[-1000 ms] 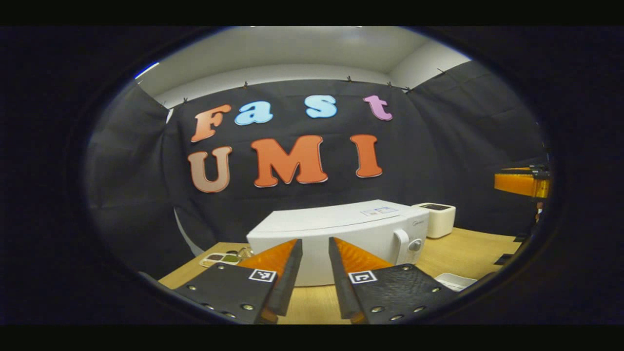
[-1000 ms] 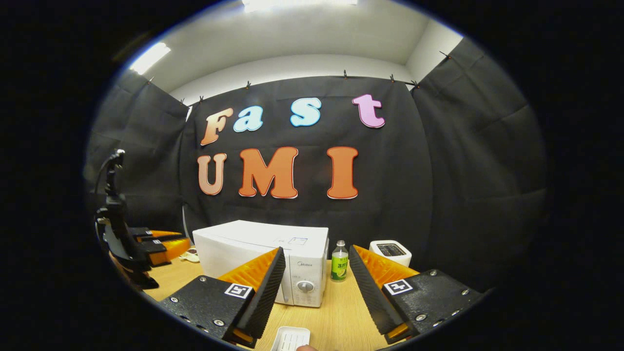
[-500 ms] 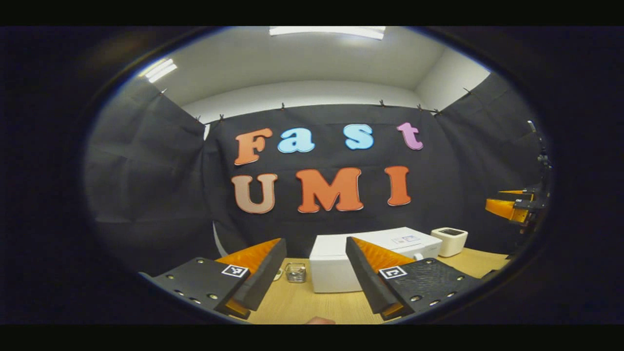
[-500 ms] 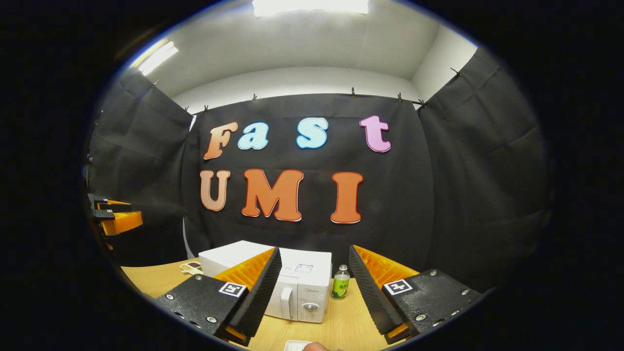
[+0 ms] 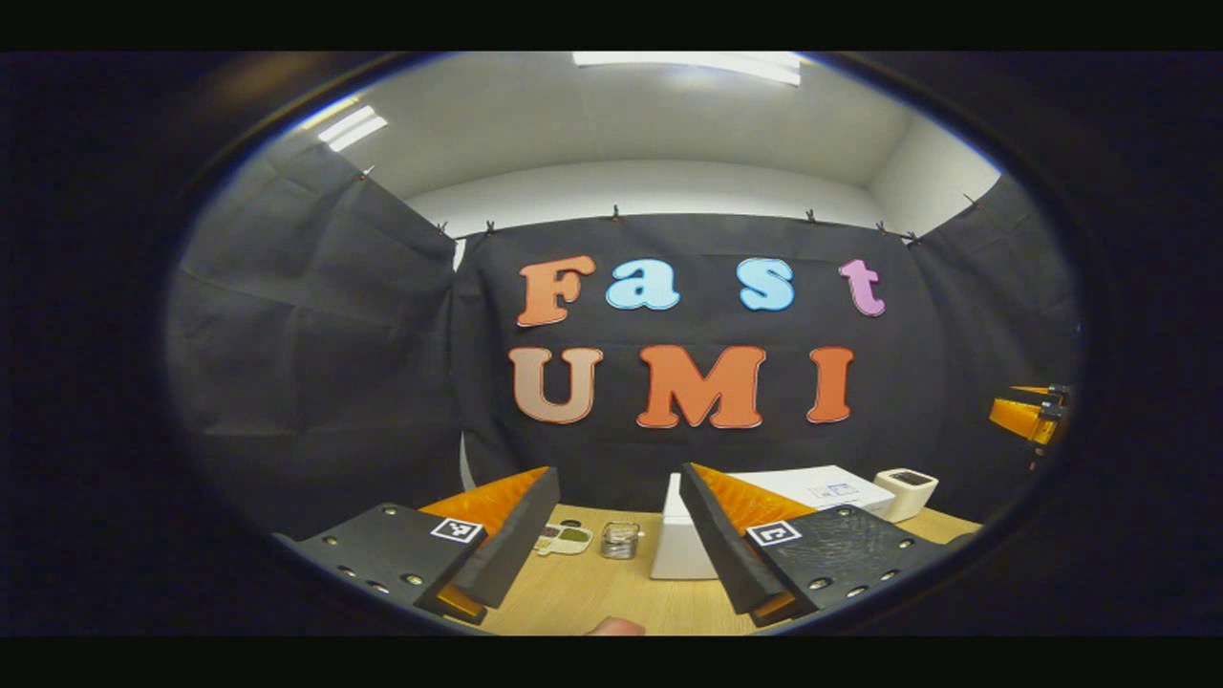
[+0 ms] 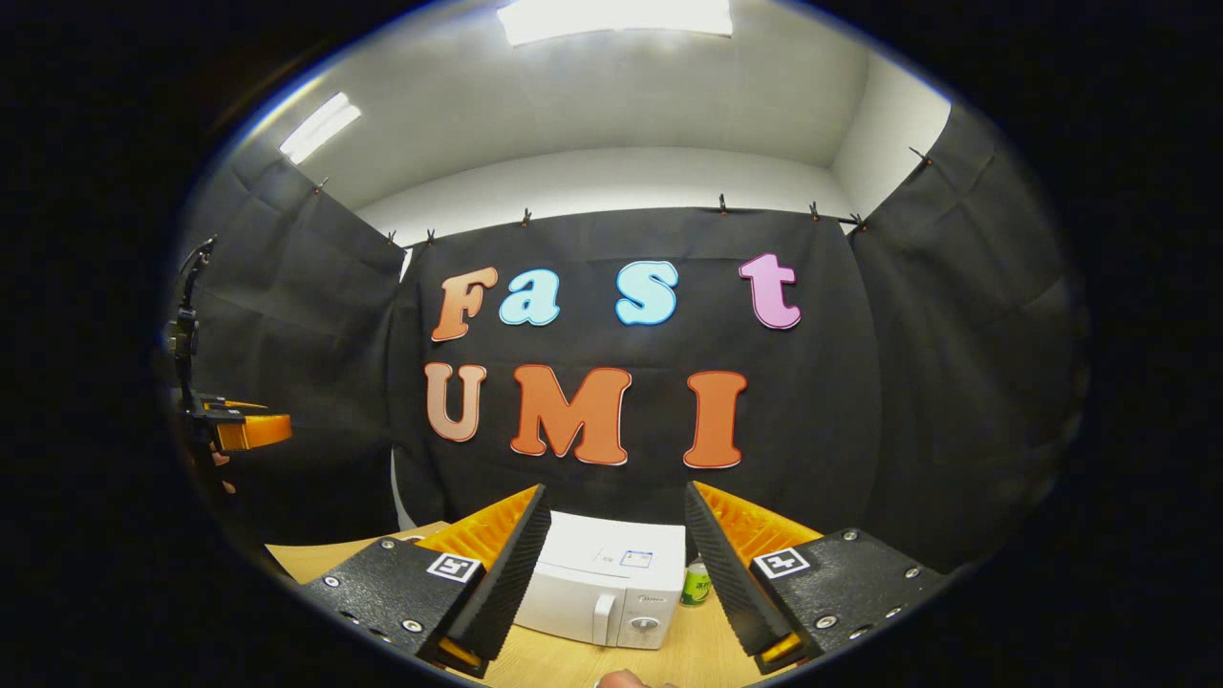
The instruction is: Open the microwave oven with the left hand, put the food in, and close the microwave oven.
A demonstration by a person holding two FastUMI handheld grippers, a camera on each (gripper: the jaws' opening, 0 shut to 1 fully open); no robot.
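L gripper view, left to right: left gripper [image 5: 619, 511] held up off the worktop [image 5: 573, 597], fingers [image 5: 521, 530] spread wide apart w/ nothing between them. Through the gap, a small food tray [image 5: 564, 540] and a little clear jar [image 5: 619, 540] sit near the worktop's far edge, close beside each other. Just right of the jar the white microwave oven [image 5: 683, 554] stands on the worktop, its right part hidden behind the right-hand finger; only a plain white face and the top show from here, so door state can't be told in this view. Right of it, near the back, a small white toaster [image 5: 908, 490] — apart from the oven. Far right edge of view: the other gripper's tip [image 5: 1027, 416], up in the air, well clear of everything. Bare worktop between fingers and oven.

R gripper view, left to right: the left gripper [image 6: 239, 430] hangs high at the far left w/ a bit of a hand [image 6: 215, 463] under it, well above and apart from the worktop [image 6: 306, 559]. Right gripper [image 6: 616, 545] also raised, fingers [image 6: 502, 564] wide apart, holding nothing. Microwave oven [image 6: 607, 592] sits between them, door shut, handle and knob on its front right. A green bottle [image 6: 696, 585] stands just right of the oven, partly behind the right-hand finger. Open air all around both grippers.
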